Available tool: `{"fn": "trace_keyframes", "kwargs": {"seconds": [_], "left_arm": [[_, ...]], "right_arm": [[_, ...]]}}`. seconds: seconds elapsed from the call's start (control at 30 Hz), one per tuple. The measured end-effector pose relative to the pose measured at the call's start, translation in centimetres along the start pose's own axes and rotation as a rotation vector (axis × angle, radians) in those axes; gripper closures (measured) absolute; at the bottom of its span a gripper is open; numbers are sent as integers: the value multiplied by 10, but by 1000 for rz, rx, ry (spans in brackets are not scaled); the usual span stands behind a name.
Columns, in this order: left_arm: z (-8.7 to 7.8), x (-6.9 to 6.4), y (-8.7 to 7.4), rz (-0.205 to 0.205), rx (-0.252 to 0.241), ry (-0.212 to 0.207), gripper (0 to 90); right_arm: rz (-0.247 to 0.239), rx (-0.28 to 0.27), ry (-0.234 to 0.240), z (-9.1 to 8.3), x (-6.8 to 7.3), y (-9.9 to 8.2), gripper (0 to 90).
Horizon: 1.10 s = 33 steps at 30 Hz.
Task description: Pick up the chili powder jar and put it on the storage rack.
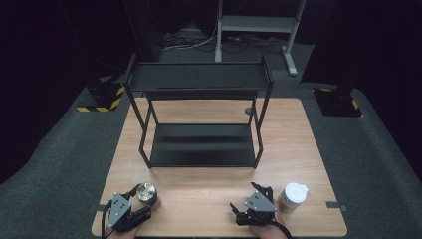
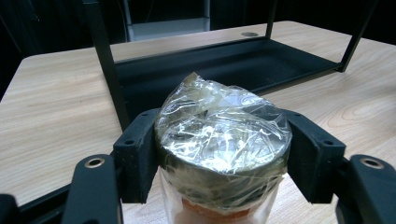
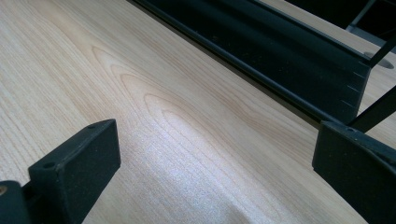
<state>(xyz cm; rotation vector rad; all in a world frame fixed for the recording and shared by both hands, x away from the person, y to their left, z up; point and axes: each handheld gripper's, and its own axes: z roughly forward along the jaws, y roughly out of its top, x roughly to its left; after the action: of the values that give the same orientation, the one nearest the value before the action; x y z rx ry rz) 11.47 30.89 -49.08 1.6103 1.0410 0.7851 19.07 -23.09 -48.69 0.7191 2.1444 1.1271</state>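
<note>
Jar [image 1: 147, 193] at table [image 1: 199, 191] front left, between left tongs [image 2: 223, 154]; cup [image 1: 292, 197] front right; rack [image 1: 199, 144] behind.

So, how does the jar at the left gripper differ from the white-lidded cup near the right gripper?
The jar has a shiny metal lid wrapped in clear film; the cup has a white lid. The jar is clamped between the jaws of the left gripper; the cup stands free beside the right gripper, whose jaws are open over bare table. Both stand upright on the table's near edge, in front of the black rack.
</note>
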Motion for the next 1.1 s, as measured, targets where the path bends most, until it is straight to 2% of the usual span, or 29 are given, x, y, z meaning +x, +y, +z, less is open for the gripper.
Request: {"fn": "trace_keyframes", "kwargs": {"seconds": [0.3,0.67,0.87,0.93,1.1], "left_arm": [[-3,0,1,2,-19,9,345],[-2,-7,7,13,-49,11,345],[-1,-10,11,11,-82,6,345],[-1,-9,12,-7,-101,-7,345],[0,-10,16,3,-116,-6,345]], "right_arm": [[6,0,1,0,0,0,0],[-3,3,0,1,0,1,0],[-2,2,0,1,0,1,0],[-1,3,0,1,1,1,0],[-7,4,-1,0,1,1,0]]}}
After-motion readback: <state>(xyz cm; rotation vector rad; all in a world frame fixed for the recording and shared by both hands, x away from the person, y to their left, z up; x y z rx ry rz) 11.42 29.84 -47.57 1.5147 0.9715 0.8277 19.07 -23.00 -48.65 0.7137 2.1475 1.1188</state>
